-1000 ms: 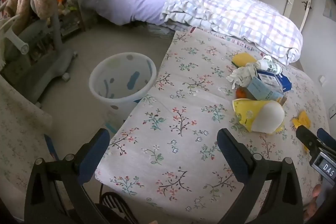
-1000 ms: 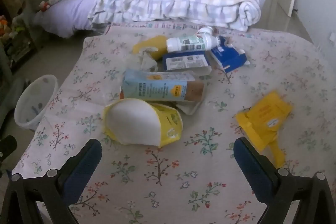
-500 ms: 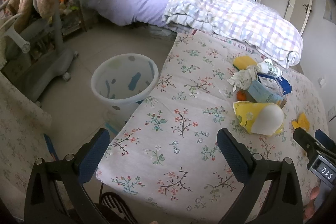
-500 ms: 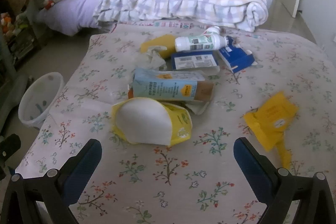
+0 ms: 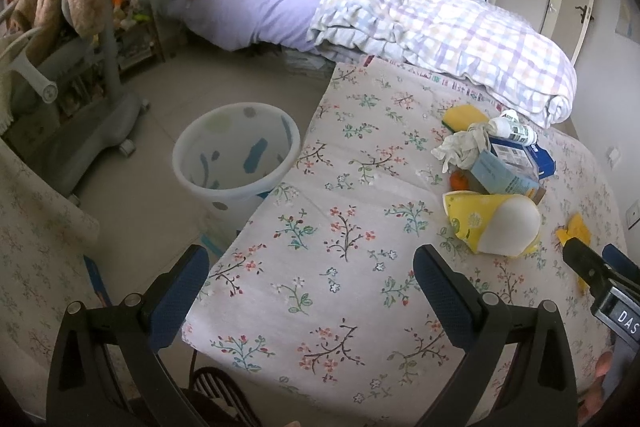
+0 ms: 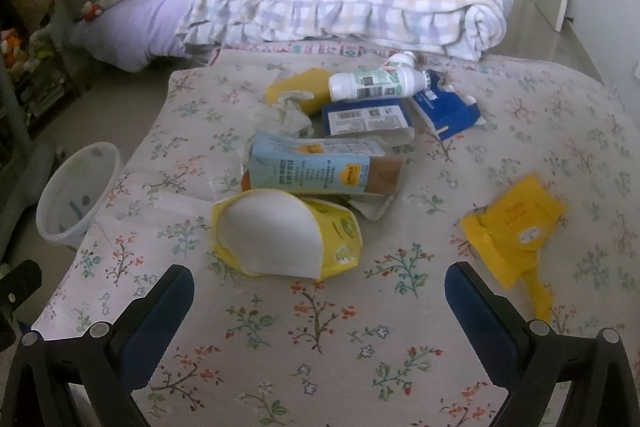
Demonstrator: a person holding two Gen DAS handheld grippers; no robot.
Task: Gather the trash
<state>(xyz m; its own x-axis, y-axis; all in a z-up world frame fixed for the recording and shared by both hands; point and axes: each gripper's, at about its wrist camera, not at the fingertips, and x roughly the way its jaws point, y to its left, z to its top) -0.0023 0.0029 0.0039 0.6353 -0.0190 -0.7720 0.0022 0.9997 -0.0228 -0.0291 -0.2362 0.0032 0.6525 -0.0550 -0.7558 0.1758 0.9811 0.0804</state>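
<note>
Both spread and empty, right gripper (image 6: 318, 311) short of the crushed cup (image 6: 286, 233) mid-table (image 6: 340, 347), left gripper (image 5: 310, 291) over the near-left corner beside the bin (image 5: 236, 155) on the floor; risk of squashing the flimsy cup, or nudging it into the carton (image 6: 320, 173).

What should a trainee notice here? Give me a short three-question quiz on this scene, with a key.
1. True or false: the white waste bin stands on the flowered cloth.
2. Which lies nearest the right gripper? A. white bottle B. crushed yellow cup C. blue carton
3. Fill in: both grippers' jaws are ___, holding nothing.

Key:
1. False; it stands on the floor beside the cloth.
2. B
3. open; the left gripper too.
</note>
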